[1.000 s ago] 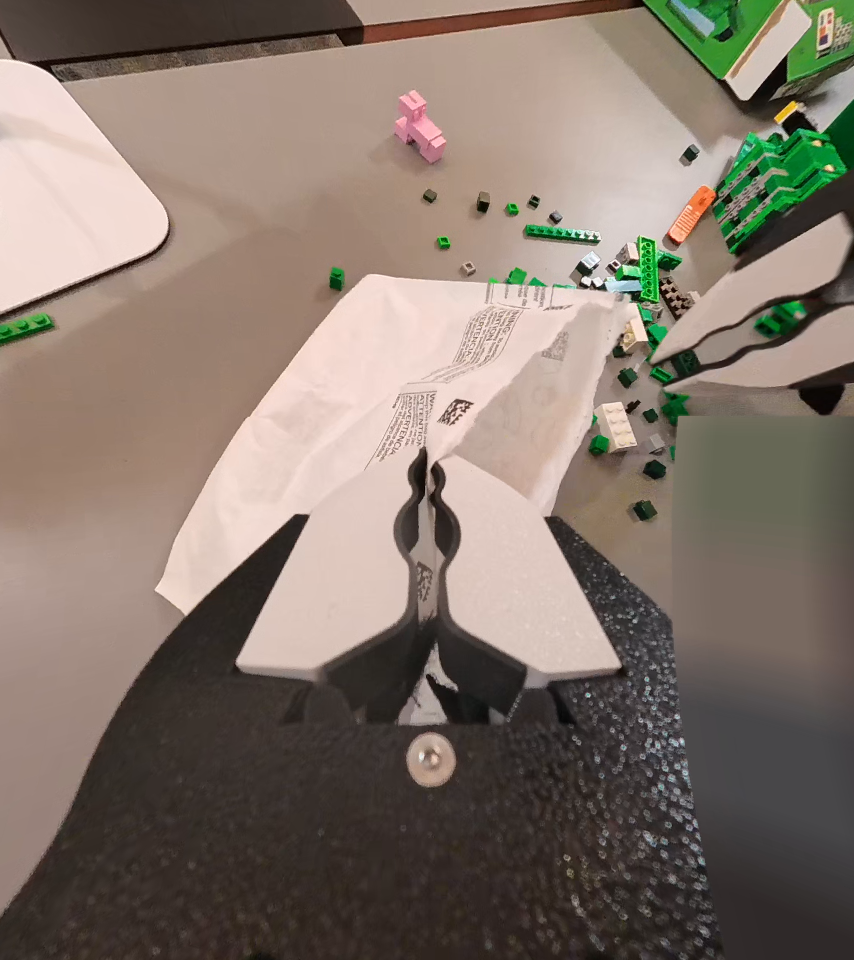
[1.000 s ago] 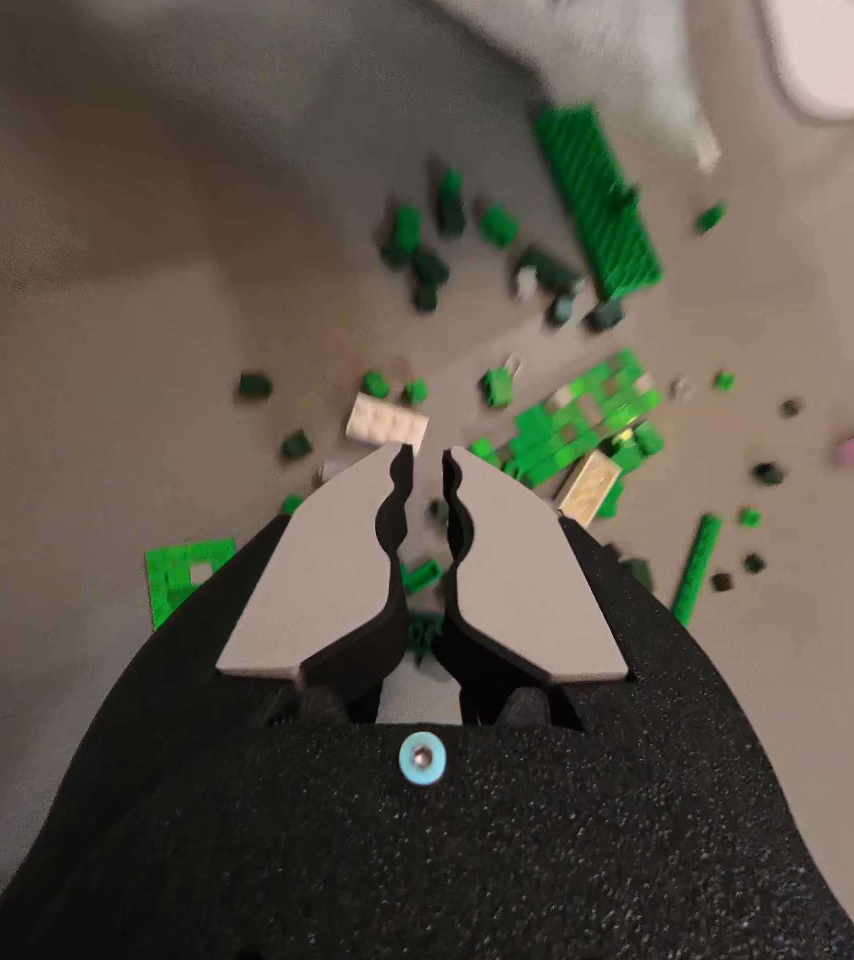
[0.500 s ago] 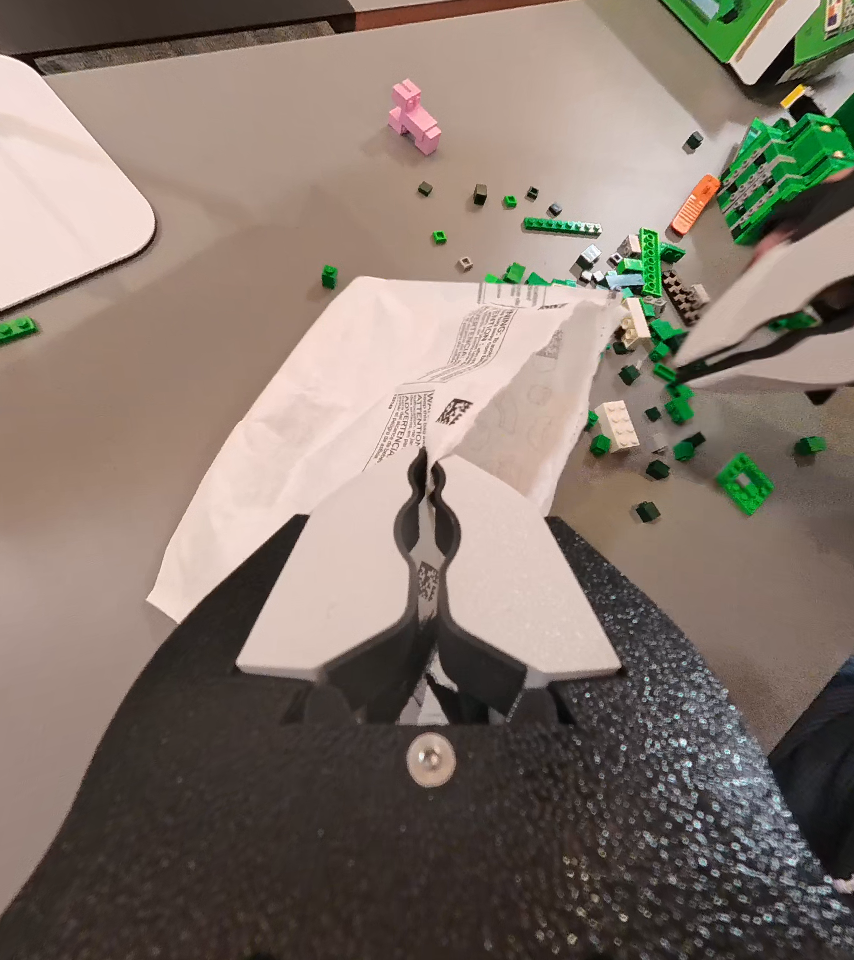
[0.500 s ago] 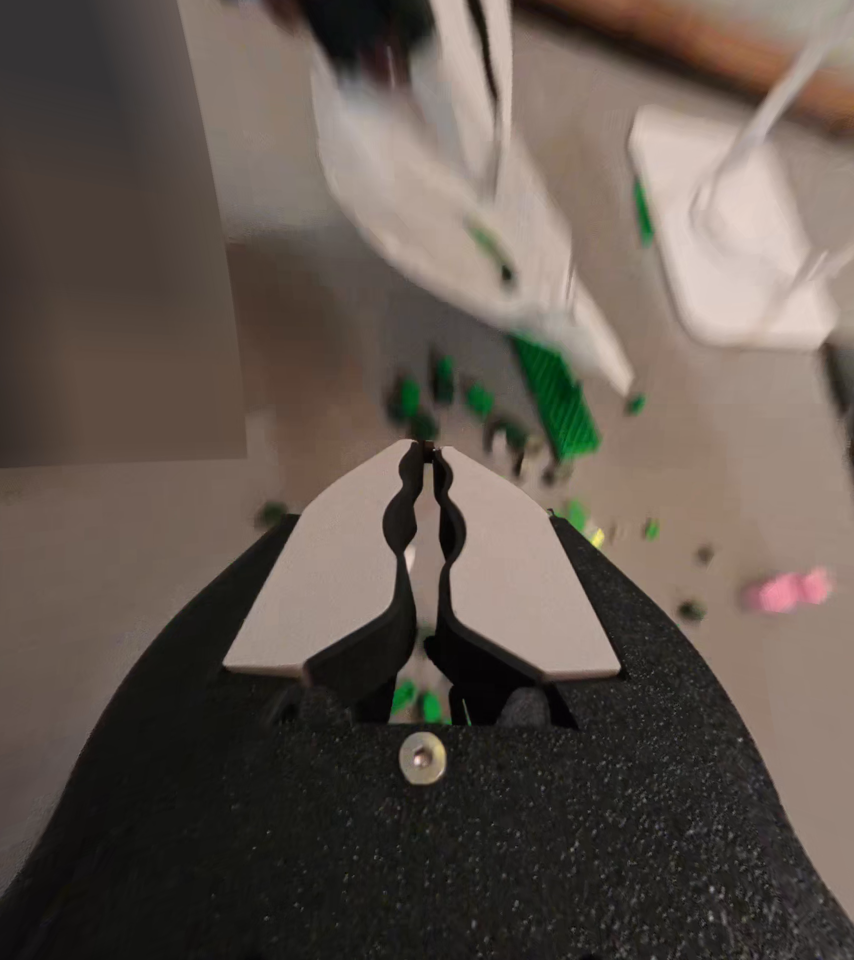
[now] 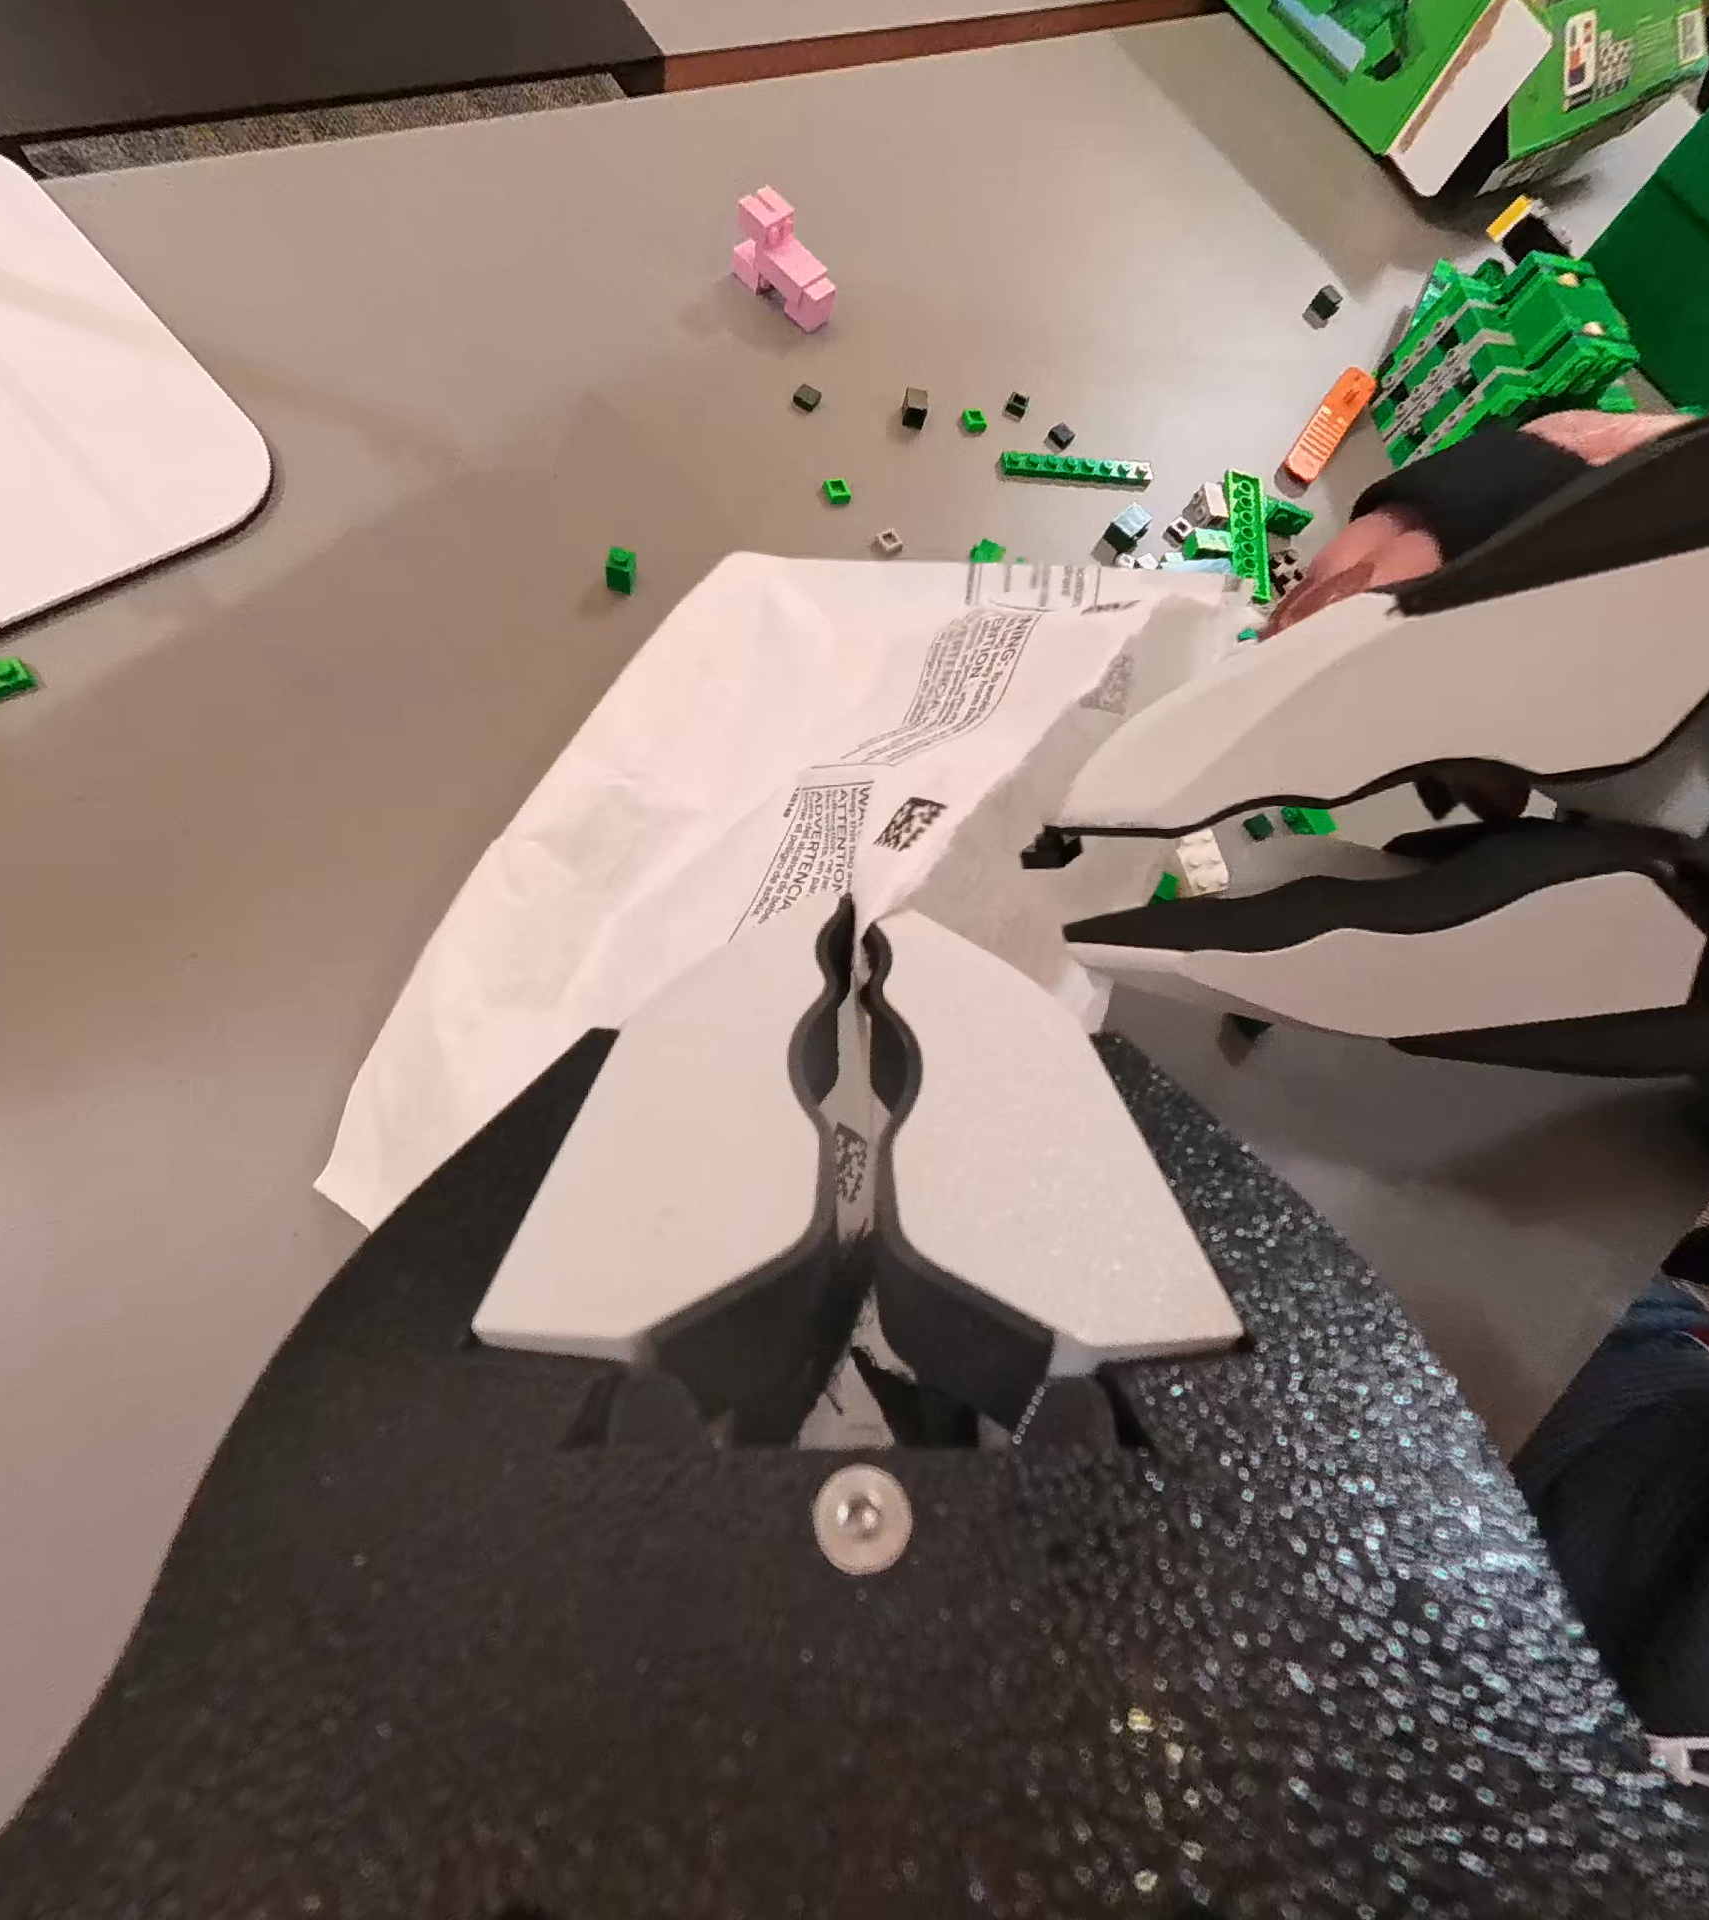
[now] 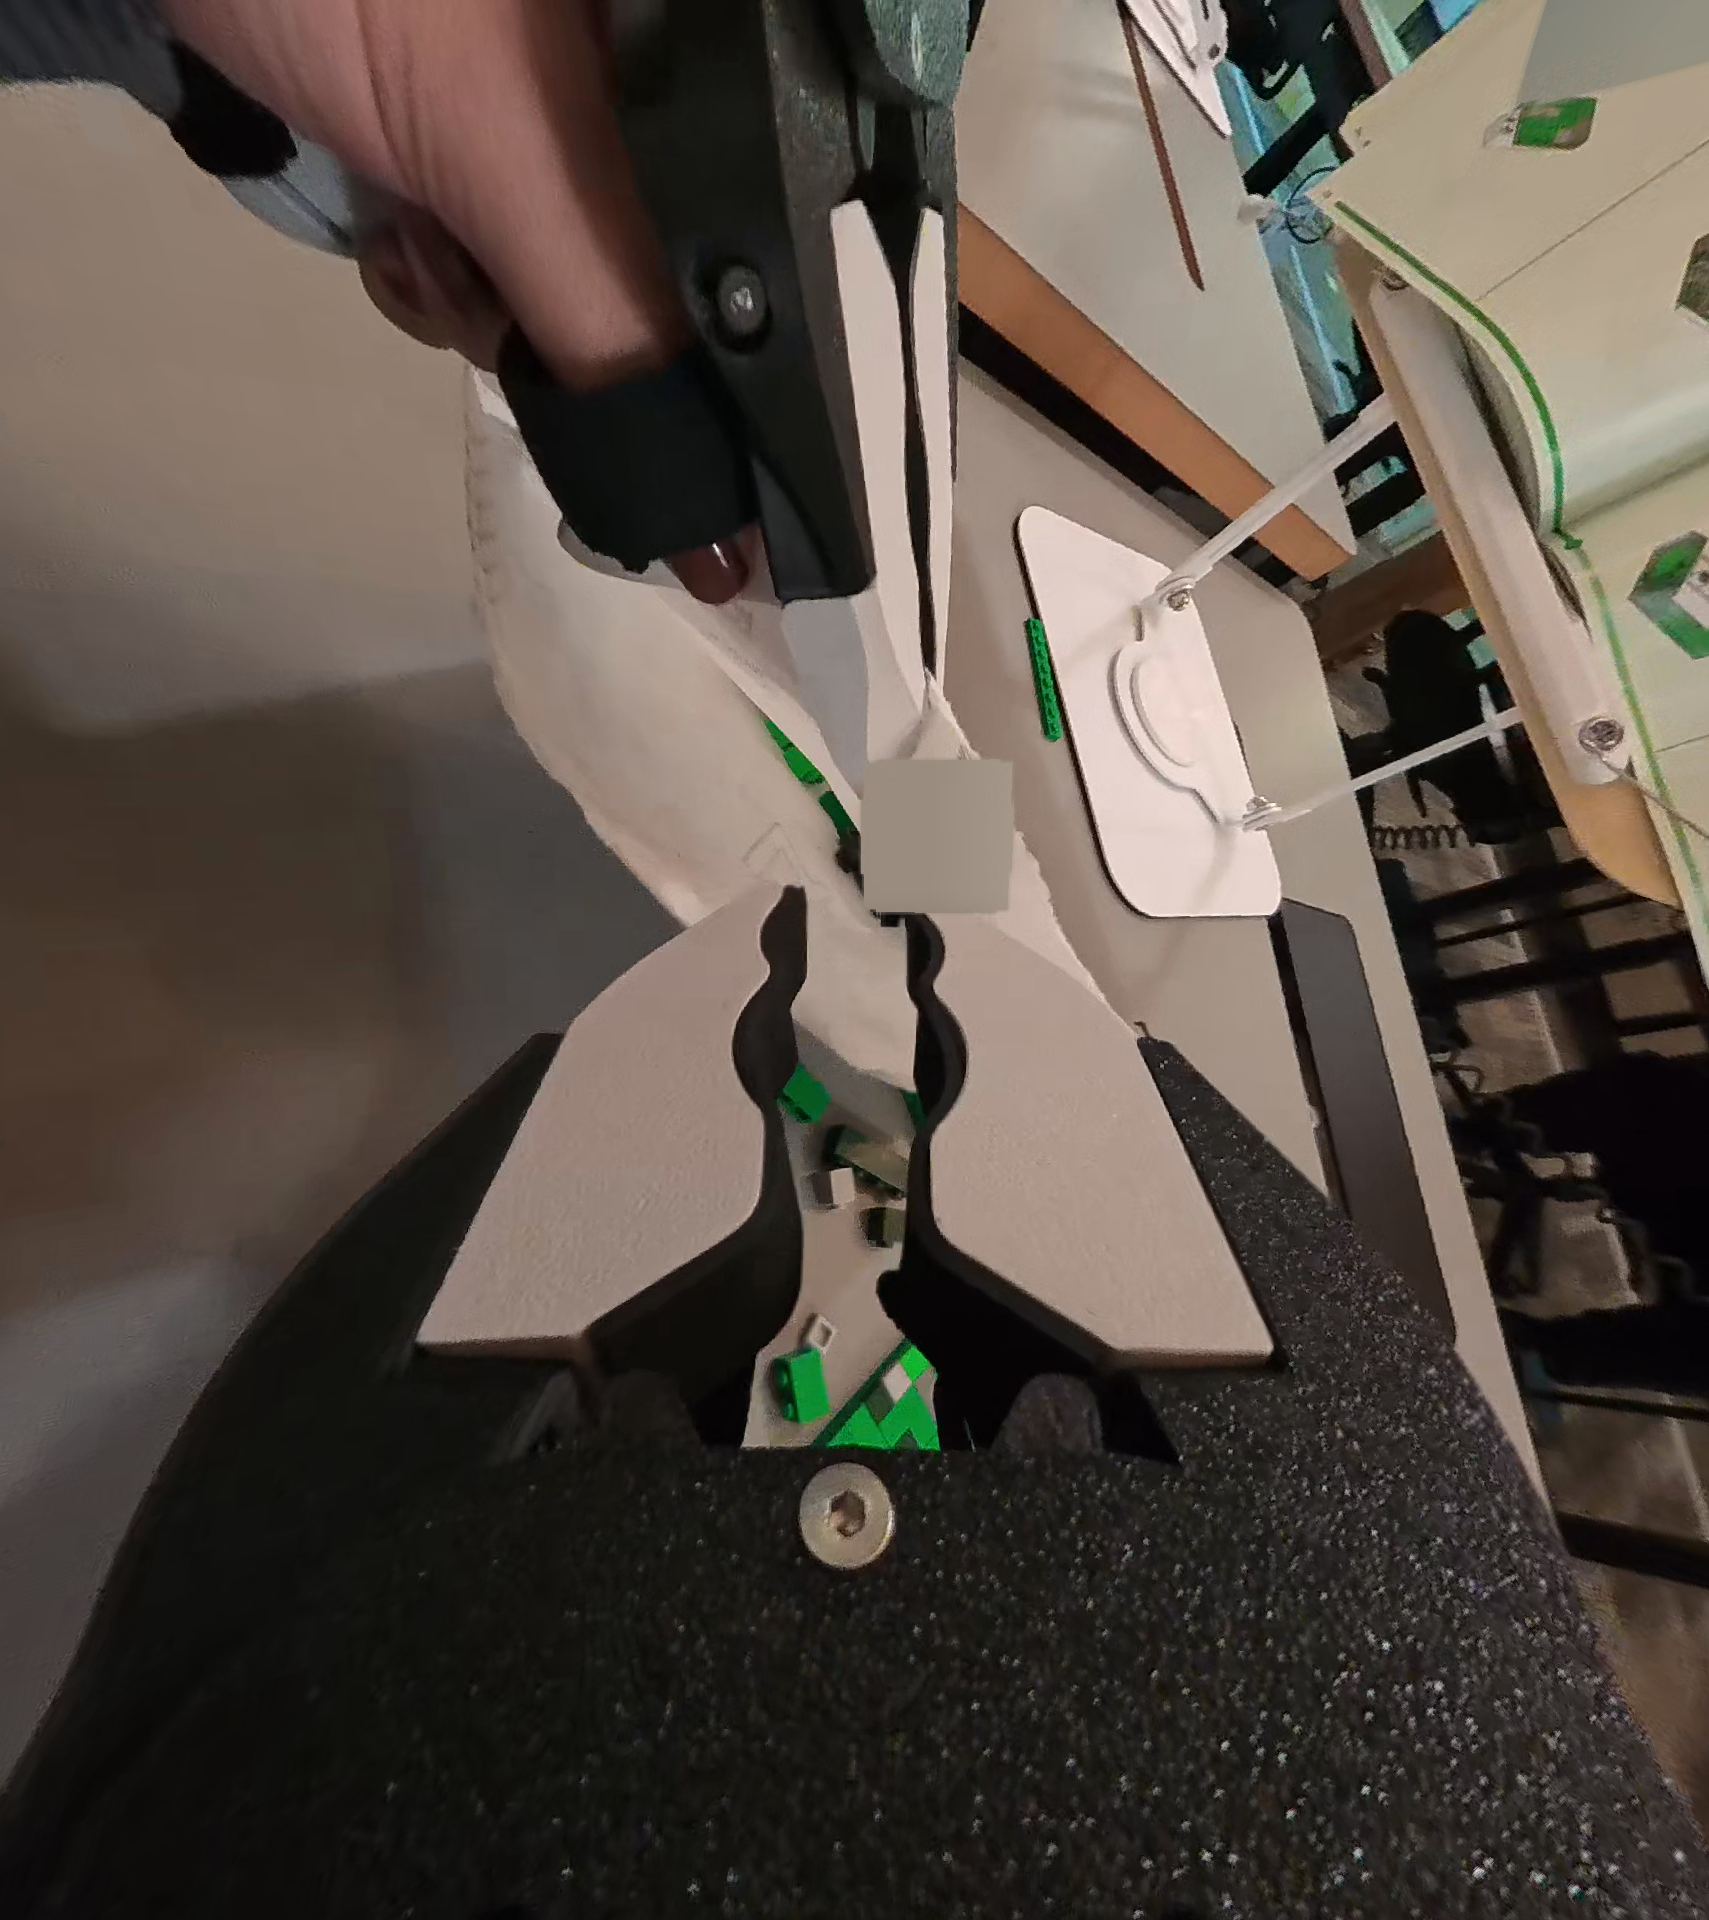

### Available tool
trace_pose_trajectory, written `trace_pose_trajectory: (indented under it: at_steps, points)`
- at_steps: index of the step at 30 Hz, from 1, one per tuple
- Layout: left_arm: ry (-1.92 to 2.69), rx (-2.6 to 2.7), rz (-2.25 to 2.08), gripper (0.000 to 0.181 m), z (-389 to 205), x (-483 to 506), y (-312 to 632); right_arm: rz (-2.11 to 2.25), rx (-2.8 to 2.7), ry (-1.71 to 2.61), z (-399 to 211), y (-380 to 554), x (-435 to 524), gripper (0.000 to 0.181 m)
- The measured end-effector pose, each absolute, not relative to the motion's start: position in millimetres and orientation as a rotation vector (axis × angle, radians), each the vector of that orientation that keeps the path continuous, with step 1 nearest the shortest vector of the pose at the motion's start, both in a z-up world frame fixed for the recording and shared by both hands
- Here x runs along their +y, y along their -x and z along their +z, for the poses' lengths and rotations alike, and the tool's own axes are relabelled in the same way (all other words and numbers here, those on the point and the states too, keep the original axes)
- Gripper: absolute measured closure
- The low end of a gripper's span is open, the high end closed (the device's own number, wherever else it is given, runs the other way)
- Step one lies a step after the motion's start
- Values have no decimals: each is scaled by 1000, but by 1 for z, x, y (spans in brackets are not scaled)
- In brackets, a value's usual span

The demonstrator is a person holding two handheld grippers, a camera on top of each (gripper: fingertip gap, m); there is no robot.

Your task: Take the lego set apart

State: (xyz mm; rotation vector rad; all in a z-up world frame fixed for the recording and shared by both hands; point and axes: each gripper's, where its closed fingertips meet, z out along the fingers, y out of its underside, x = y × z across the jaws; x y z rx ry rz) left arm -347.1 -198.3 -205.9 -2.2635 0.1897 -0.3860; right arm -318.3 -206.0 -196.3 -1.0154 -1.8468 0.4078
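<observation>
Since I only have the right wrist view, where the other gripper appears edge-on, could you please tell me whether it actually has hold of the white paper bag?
Observer: Yes. In the left wrist view the left gripper is shut on the white printed paper bag, pinching its crumpled edge.
Operator: Thank you. Where does my gripper sit relative to it?
Observer: The right gripper is open, with its tips at the bag's torn mouth, just right of the left one.
Operator: Is any build intact on the table?
Observer: A green assembled brick block stands at the far right of the grey table.
</observation>
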Motion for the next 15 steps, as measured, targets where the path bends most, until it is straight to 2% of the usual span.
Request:
trace_pose_trajectory:
  at_steps: [7,8,15]
  points:
    - [2261,191,-385,181,-204,-199,346,441,-1866,1046,-199,315,-206,151]
    - [2261,192,-384,181,-204,-199,346,450,-1855,1052,-197,316,-206,156]
    - [2238,201,-382,181,-199,-199,346,560,-1773,1074,-181,305,-210,156]
